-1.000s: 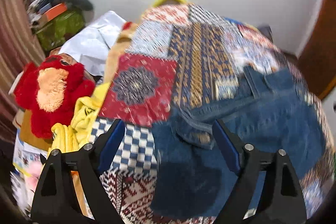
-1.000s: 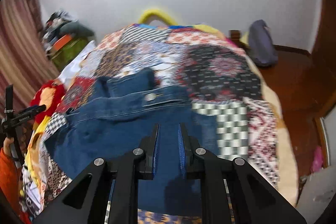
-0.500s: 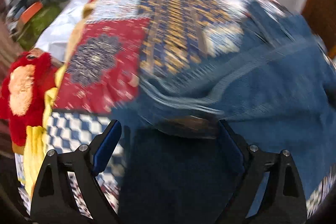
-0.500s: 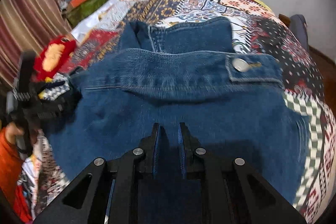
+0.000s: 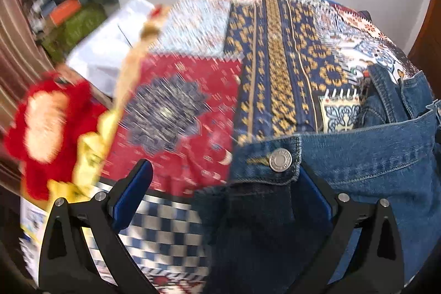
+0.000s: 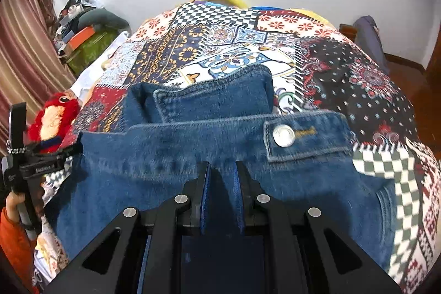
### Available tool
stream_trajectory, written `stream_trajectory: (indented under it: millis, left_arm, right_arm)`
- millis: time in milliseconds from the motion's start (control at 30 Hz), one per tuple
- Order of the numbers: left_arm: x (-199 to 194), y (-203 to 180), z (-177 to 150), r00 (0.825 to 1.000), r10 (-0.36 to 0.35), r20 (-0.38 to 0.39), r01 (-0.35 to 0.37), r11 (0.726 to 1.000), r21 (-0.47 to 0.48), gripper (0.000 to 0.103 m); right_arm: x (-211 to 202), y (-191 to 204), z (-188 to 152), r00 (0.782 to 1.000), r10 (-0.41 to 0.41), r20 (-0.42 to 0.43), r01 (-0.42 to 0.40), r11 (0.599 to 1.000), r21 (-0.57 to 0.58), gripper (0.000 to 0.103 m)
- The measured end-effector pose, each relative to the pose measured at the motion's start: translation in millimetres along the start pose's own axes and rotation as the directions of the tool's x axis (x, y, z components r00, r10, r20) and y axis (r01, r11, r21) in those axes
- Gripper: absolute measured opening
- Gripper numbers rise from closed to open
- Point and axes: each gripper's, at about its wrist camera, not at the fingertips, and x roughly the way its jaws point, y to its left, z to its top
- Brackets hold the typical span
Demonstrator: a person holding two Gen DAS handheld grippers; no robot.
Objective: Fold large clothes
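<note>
A blue denim garment (image 6: pixel 193 145) lies spread on the patchwork bedspread (image 6: pixel 358 79), folded over along a seam with a metal button (image 6: pixel 284 135) on a tab. My right gripper (image 6: pixel 222 170) is shut on a pinched fold of the denim near its close edge. In the left wrist view, my left gripper (image 5: pixel 223 172) is over the garment's other buttoned corner (image 5: pixel 279 160). Its jaws are opening and stand wide. The denim (image 5: pixel 372 156) lies between them, and the left pad (image 5: pixel 135 189) is well off the cloth. In the right wrist view a hand holds the left gripper (image 6: pixel 35 167) at the garment's left end.
A red plush toy (image 5: pixel 44 126) and yellow cloth (image 5: pixel 88 156) lie at the bed's left side, with white sheets (image 5: pixel 110 54) and a pile of boxes and bags (image 6: pixel 82 37) behind. A grey bag (image 6: pixel 369 40) stands on the wooden floor to the right.
My left gripper's jaws have spread wider and it has come down closer to the buttoned corner. The right gripper, still shut on the fold, has sunk nearer to the denim.
</note>
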Motion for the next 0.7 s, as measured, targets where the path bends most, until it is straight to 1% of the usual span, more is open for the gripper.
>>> stream_trajectory:
  millis: [67,133,233,300,400,433,500,533,567,633,700]
  left_arm:
    - [-18,4,4,0.999,0.020,0.030,-0.021,1.000,0.018,0.102]
    - [-29,7,6,0.999,0.010,0.037,-0.010,1.000,0.023,0.102]
    - [-53,4,6,0.997,0.015,0.079,-0.019,0.999,0.048,0.102]
    - [-67,3,4,0.994,0.011,0.108,-0.016,0.999,0.048,0.102]
    - [-85,3,-1,0.991,-0.050,0.122,0.048,0.999,0.022,0.102]
    - [-90,3,-5,0.989,-0.090,0.119,0.090,0.996,0.012,0.102]
    - [-93,-1,-13,0.983,-0.148,0.104,0.148,0.989,0.011,0.103]
    - [-93,-5,-21,0.979,-0.183,0.086,0.182,0.983,0.019,0.103]
    - [-92,-8,-29,0.977,-0.200,0.069,0.198,0.980,0.028,0.103]
    - [-87,-16,-44,0.977,-0.209,0.041,0.206,0.977,0.051,0.103]
    - [-74,-25,-64,0.981,-0.191,-0.006,0.191,0.978,0.089,0.103]
  right_arm:
    - [-13,4,-5,0.999,0.033,-0.013,-0.033,0.999,-0.024,0.012]
    - [-26,13,-10,0.999,0.048,-0.009,-0.048,0.997,-0.068,0.012]
    - [-47,35,-20,0.997,0.079,0.002,-0.078,0.987,-0.142,0.012]
    - [-54,48,-25,0.995,0.104,0.002,-0.102,0.981,-0.164,0.012]
    - [-61,67,-34,0.989,0.149,-0.014,-0.149,0.971,-0.186,0.012]
    - [-61,73,-36,0.987,0.161,-0.023,-0.162,0.968,-0.192,0.012]
    - [-58,85,-44,0.983,0.176,-0.051,-0.182,0.960,-0.214,0.012]
    - [-56,89,-47,0.983,0.176,-0.059,-0.185,0.957,-0.223,0.012]
    - [-51,93,-52,0.983,0.168,-0.075,-0.181,0.954,-0.237,0.012]
    - [-39,96,-61,0.985,0.128,-0.112,-0.154,0.952,-0.265,0.012]
    - [-22,95,-72,0.984,0.053,-0.169,-0.103,0.949,-0.299,0.012]
